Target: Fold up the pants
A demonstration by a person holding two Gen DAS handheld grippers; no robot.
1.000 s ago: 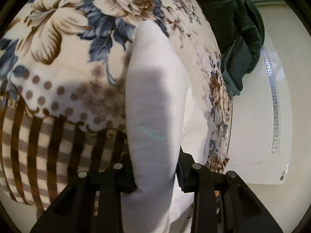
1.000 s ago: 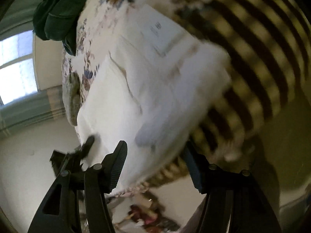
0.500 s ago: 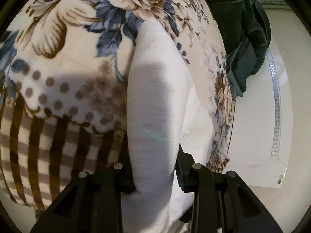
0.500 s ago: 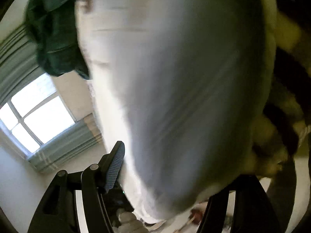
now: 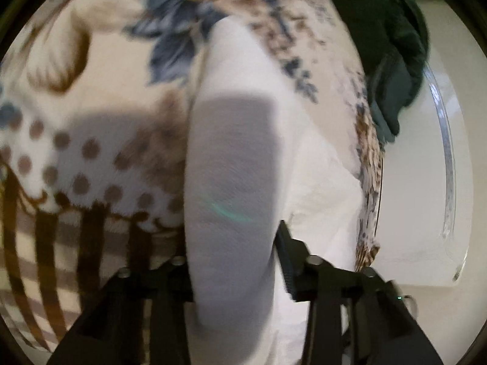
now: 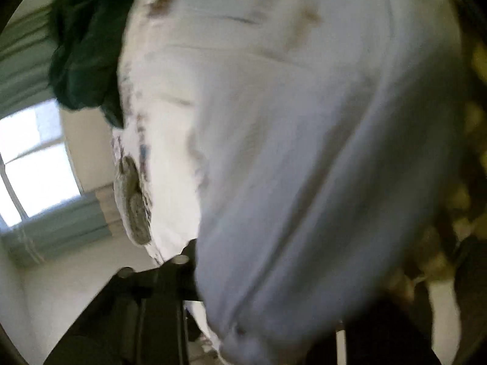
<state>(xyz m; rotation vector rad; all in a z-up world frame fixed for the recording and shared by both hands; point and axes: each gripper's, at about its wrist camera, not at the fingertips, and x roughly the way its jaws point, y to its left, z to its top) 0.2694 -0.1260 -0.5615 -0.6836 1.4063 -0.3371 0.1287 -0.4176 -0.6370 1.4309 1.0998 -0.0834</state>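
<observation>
A: Since a second ago the white pants [image 6: 304, 152] have swung up to fill most of the right view; back then more of the striped blanket showed past them. The left view has barely shifted, only blurred.

B: Where are they now?

A: Lifted off the bed blanket [image 5: 91, 97], a thick fold running through the left claw [image 5: 234, 261], which is clamped on it. The right claw [image 6: 274, 298] is buried in cloth; one finger [image 6: 182, 273] shows, the other is hidden, so I cannot tell its state.

B: What could go wrong?

A: The fold in the left claw is bulky, so a quick swing might pull it loose. If the right grip holds only one layer, the fold will likely land crooked. The dark green garment [image 5: 392, 60] lies near the blanket's edge and could get snagged.
</observation>
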